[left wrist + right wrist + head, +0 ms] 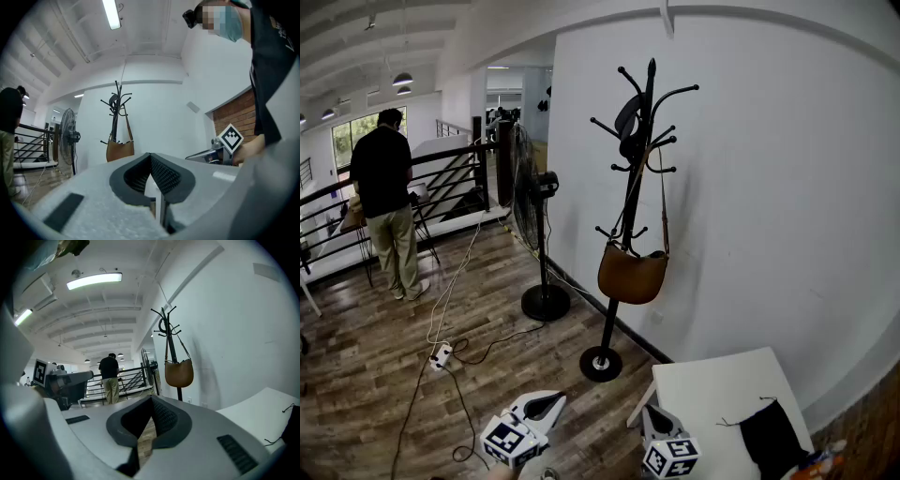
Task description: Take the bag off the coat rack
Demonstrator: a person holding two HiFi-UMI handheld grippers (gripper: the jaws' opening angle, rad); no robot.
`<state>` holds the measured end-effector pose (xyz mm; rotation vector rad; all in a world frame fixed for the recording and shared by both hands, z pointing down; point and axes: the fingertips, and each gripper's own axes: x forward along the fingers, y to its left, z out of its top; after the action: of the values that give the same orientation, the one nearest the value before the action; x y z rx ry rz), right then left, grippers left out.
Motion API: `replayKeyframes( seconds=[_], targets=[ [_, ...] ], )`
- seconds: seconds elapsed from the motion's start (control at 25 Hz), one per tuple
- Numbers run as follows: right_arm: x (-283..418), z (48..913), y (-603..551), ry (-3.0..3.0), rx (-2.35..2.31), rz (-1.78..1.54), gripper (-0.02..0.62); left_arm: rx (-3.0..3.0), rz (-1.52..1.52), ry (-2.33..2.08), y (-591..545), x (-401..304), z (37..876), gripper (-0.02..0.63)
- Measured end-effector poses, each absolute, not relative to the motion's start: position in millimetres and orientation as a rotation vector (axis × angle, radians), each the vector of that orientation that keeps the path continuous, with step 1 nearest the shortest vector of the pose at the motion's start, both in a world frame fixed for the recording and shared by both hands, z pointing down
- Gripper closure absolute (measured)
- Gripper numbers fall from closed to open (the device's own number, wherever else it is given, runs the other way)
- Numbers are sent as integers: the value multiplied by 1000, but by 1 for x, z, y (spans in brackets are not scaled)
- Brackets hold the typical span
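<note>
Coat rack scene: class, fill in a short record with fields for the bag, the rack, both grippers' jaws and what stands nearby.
Bag: brown leather shoulder bag, hanging by its strap from the rack's upper arms
Rack: black metal coat rack with round base, beside the white wall
Left gripper: jaws together, nothing between them, well short of the bag
Right gripper: jaws together, empty
Nearby: black pedestal fan left of the rack; white table at right
Status: bag not yet taken off
</note>
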<state>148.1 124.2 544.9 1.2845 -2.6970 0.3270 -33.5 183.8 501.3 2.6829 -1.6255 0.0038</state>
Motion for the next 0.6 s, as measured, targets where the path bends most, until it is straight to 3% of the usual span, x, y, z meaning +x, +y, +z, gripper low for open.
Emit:
replayKeyframes(
  seconds=[0.52, 0.56, 0.6],
  targets=[
    [122, 536, 78, -2663, 1444, 301, 594, 2841, -11, -1566, 141, -60, 488, 600],
    [121, 535, 73, -2657, 1464, 282, 544, 2837, -5, -1552, 136, -63, 489, 600],
    [119, 533, 68, -2653, 1479, 269, 516, 2835, -4, -1537, 132, -66, 490, 552]
  ],
)
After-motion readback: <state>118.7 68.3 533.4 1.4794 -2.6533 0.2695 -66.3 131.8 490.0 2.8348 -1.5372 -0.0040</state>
